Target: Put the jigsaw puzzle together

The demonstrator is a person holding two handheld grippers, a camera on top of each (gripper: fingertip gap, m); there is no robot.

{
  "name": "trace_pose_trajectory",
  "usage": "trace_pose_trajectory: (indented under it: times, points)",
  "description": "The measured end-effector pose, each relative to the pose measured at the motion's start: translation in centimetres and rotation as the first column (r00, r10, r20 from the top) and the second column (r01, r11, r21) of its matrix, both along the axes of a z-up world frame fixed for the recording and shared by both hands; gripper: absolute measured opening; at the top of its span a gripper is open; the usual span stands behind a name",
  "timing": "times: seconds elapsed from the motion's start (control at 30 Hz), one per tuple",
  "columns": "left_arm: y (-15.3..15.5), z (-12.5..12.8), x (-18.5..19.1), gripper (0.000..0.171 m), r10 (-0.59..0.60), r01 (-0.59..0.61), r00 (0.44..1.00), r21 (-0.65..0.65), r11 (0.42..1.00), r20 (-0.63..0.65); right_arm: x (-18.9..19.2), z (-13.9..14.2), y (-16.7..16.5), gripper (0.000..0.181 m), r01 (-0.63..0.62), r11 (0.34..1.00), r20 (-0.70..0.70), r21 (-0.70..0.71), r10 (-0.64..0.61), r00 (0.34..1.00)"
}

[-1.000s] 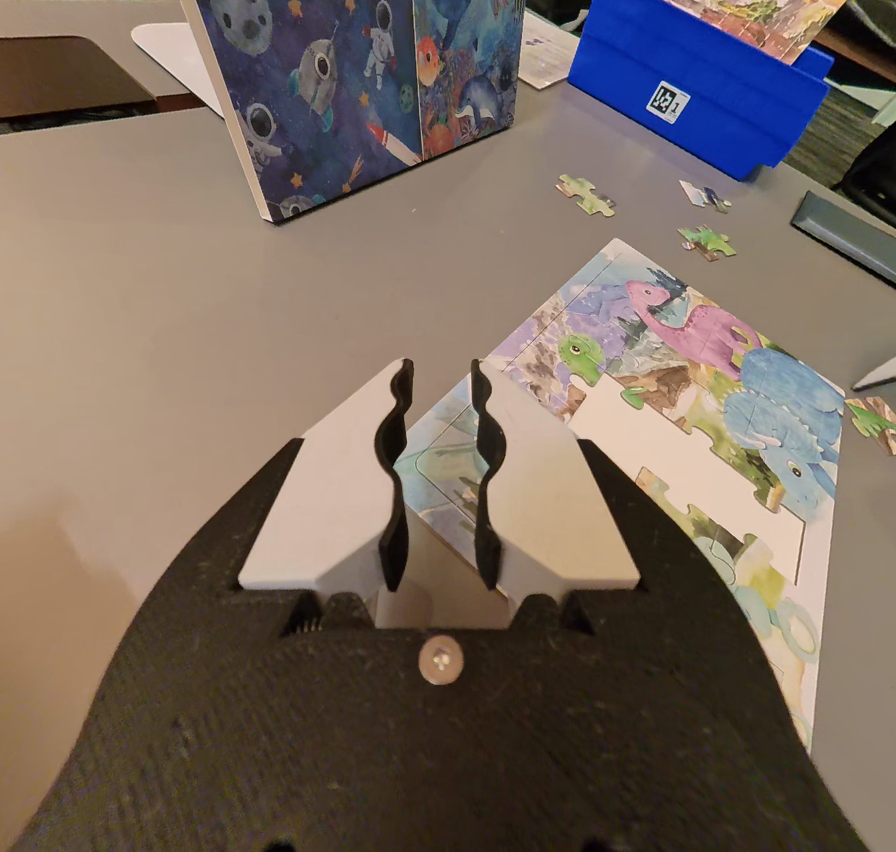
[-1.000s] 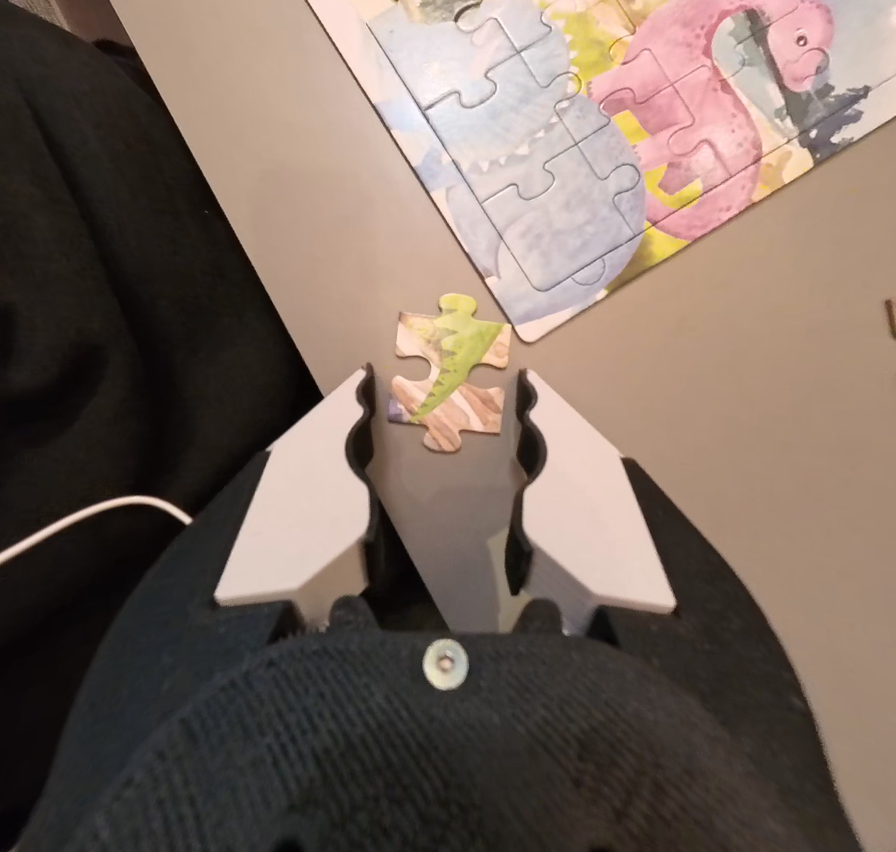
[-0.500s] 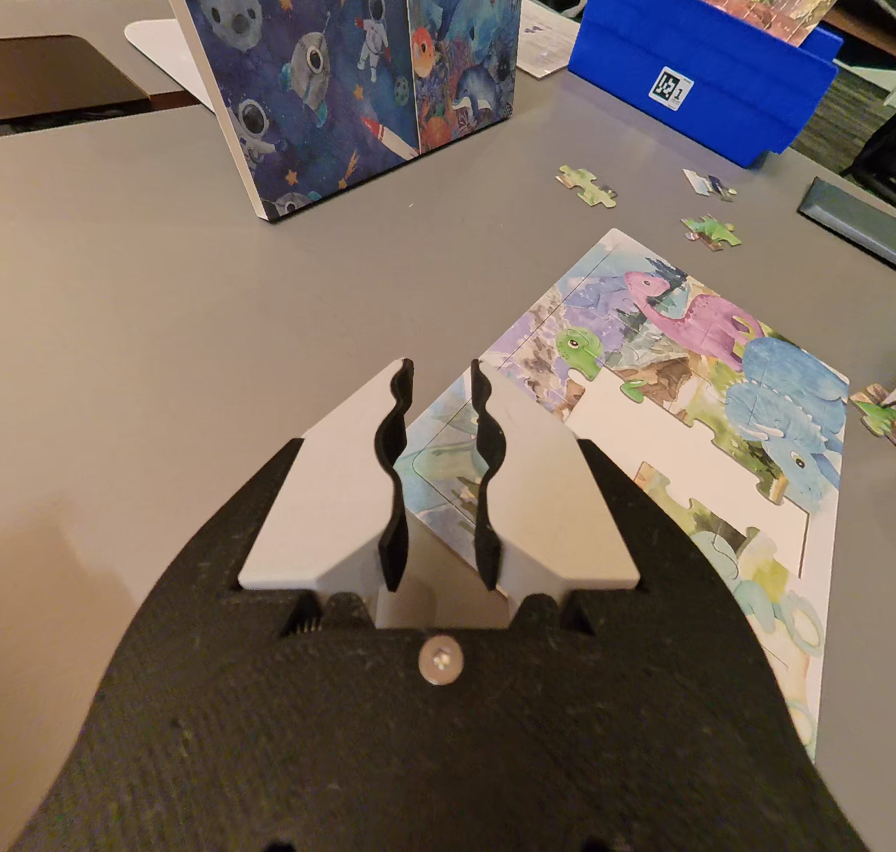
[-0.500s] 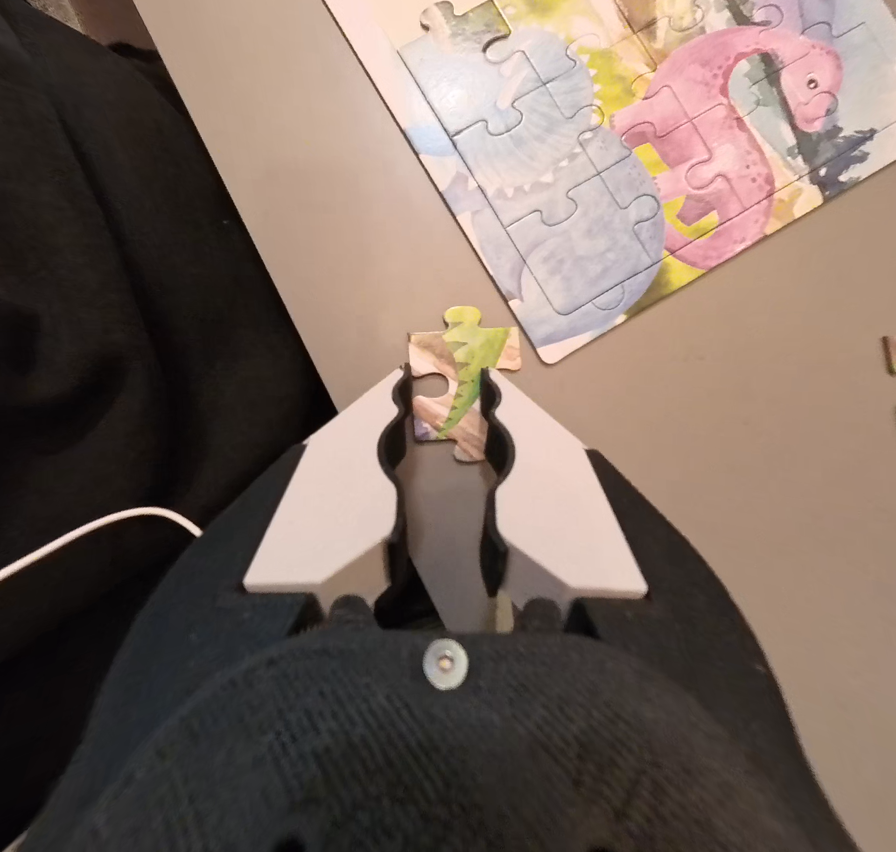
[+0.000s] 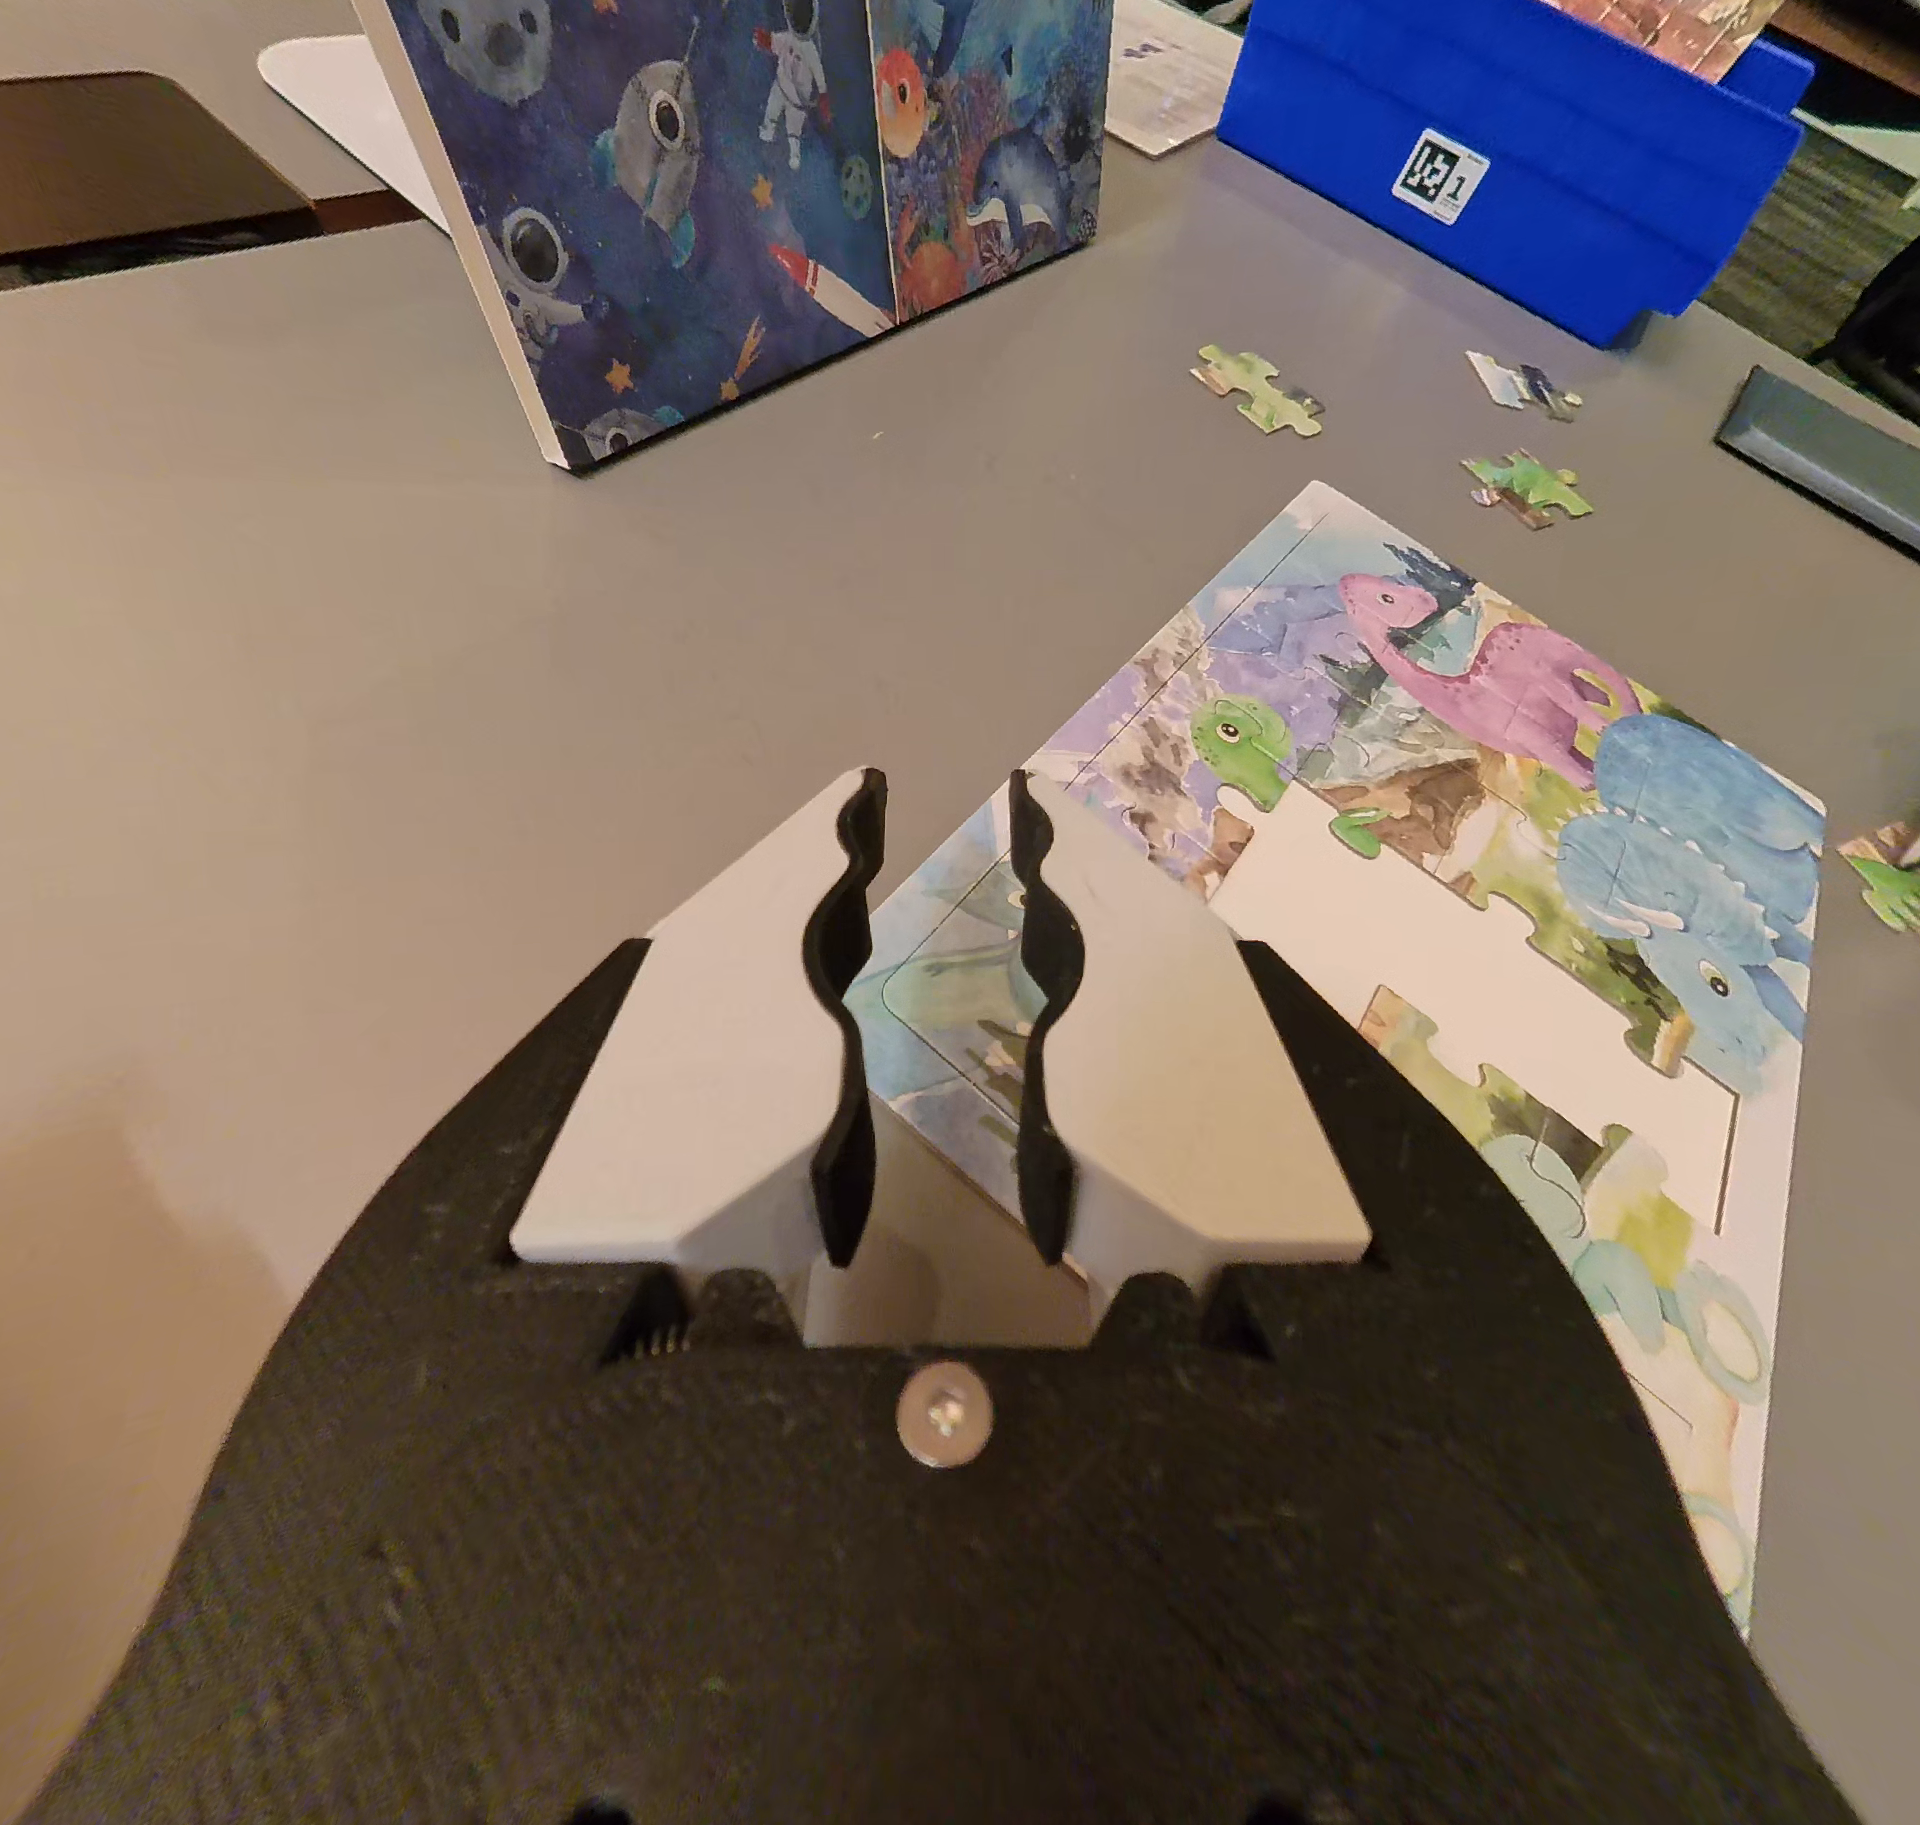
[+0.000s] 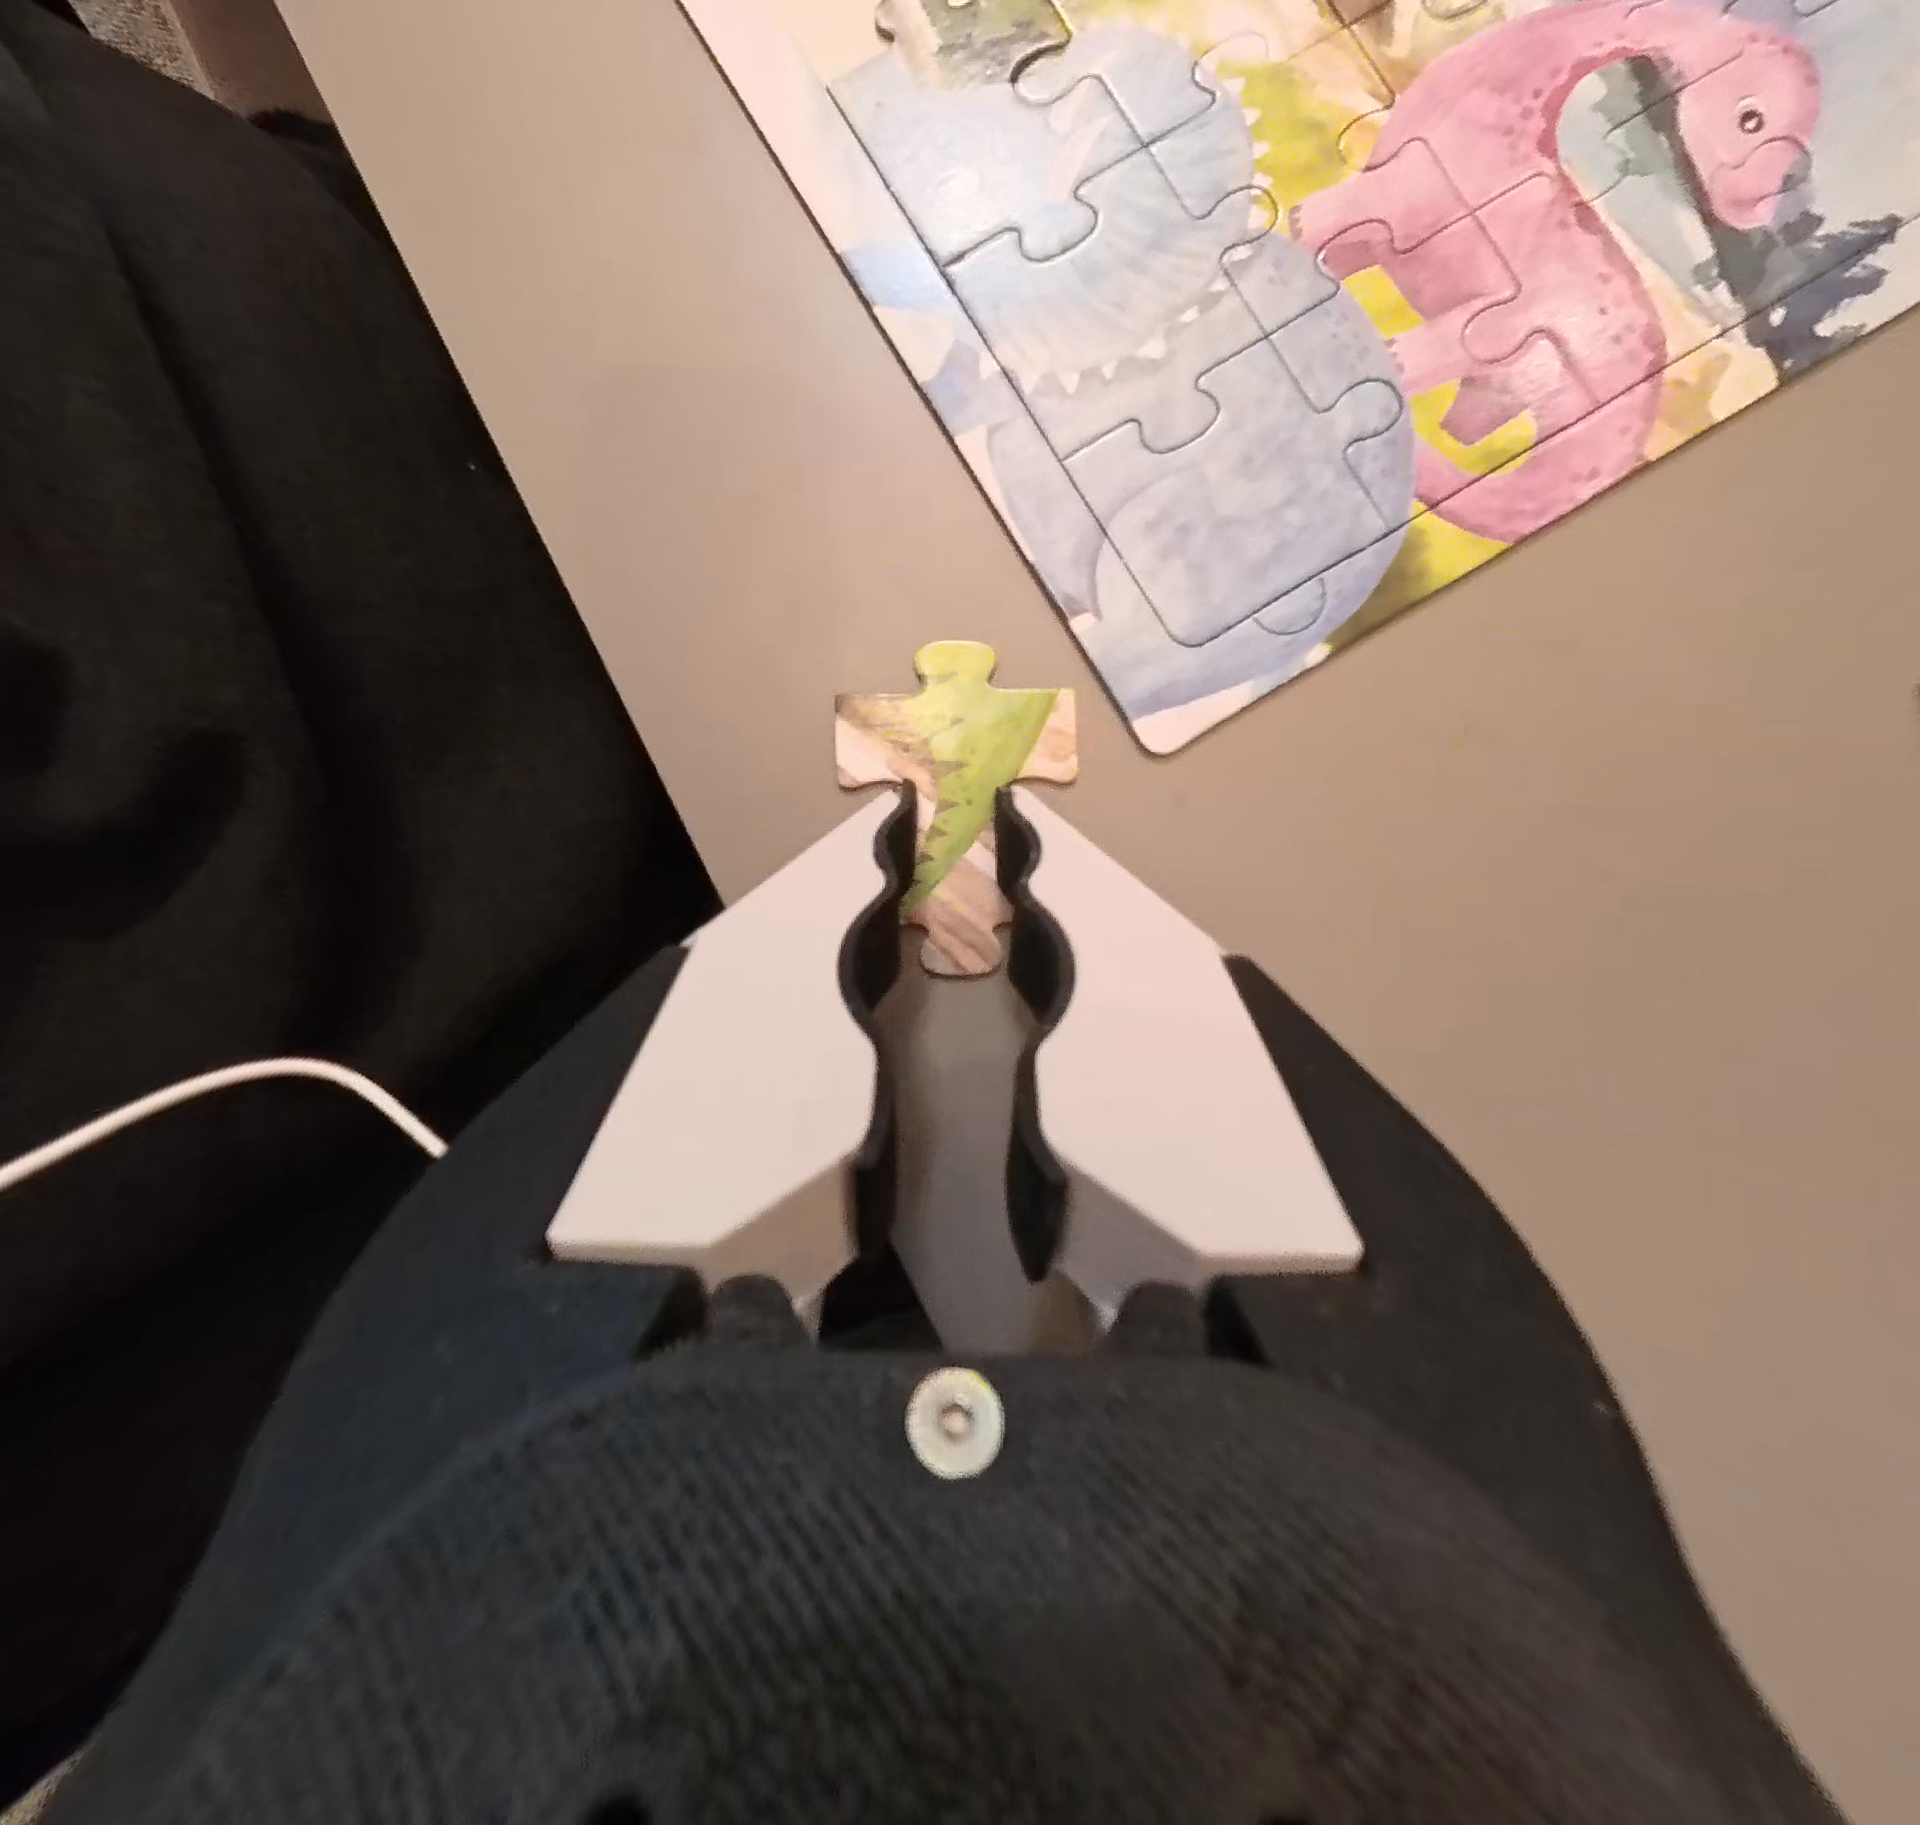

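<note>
A partly filled dinosaur puzzle board (image 5: pixel 1351 892) lies on the grey table, with white bare gaps in its middle; it also shows in the right wrist view (image 6: pixel 1299 321). My right gripper (image 6: pixel 956 809) is shut on a green and brown puzzle piece (image 6: pixel 956 736) and holds it above the table beside the board's corner. That piece shows at the right edge of the left wrist view (image 5: pixel 1886 866). My left gripper (image 5: pixel 945 788) hovers over the board's near left corner, its jaws slightly apart with nothing between them. Three loose pieces (image 5: pixel 1257 404) (image 5: pixel 1522 385) (image 5: pixel 1527 489) lie beyond the board.
A picture box with space and sea art (image 5: pixel 727 165) stands at the back. A blue bin (image 5: pixel 1507 134) holding another puzzle board sits at the back right. A dark flat object (image 5: pixel 1829 445) lies at the right edge. A person's dark clothing (image 6: pixel 208 528) and a white cable (image 6: pixel 208 1100) are beside the table edge. The grippers' ends are close to 35 cm from one another.
My right gripper closed on the green and brown piece and lifted it off the table. My left gripper drew back slightly; its jaws kept the same gap.
</note>
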State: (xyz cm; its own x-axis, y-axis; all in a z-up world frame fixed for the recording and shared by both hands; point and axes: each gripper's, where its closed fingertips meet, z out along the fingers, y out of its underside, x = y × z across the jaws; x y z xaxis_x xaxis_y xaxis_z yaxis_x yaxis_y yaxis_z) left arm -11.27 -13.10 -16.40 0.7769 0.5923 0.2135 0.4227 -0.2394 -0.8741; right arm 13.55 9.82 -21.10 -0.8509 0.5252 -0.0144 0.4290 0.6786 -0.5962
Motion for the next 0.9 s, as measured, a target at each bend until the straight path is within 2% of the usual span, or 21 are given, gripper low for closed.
trace_pose_trajectory:
  times: [0.23,0.33,0.43,0.63,0.73,0.8,0.9]
  points:
    - [0.0,0.0,0.0,0.022,0.000,0.000,1.000,0.001,1.000,0.001,0.4,0.1,-0.4,0.013,-0.029,0.999,0.012,-0.038,0.029,0.999]
    - [0.0,0.0,0.0,0.022,-0.002,0.002,1.000,-0.001,1.000,0.002,1.0,1.4,-1.9,0.013,-0.059,0.986,0.037,-0.154,0.066,0.997]
    - [0.1,-0.1,0.1,0.022,-0.005,0.005,1.000,-0.008,1.000,0.001,0.3,3.0,-3.4,0.013,-0.083,0.968,0.003,-0.235,0.086,0.996]
    - [0.2,-0.4,0.1,0.022,-0.009,0.009,1.000,-0.028,1.000,0.004,-5.3,6.1,-9.4,0.012,-0.254,0.941,-0.191,-0.222,0.213,0.958]
    - [0.1,-0.3,0.1,0.023,-0.006,0.006,1.000,-0.026,1.000,0.002,-8.4,7.4,-14.1,0.012,-0.362,0.886,-0.192,-0.291,0.317,0.929]
    - [0.0,-0.2,0.1,0.023,-0.007,0.007,1.000,-0.027,1.000,-0.004,-10.9,7.6,-16.3,0.012,-0.398,0.872,-0.188,-0.285,0.357,0.915]
    - [-0.2,-0.1,0.2,0.023,-0.003,0.002,1.000,-0.060,0.998,-0.021,-15.0,6.7,-17.1,0.012,-0.389,0.899,-0.218,-0.202,0.346,0.913]
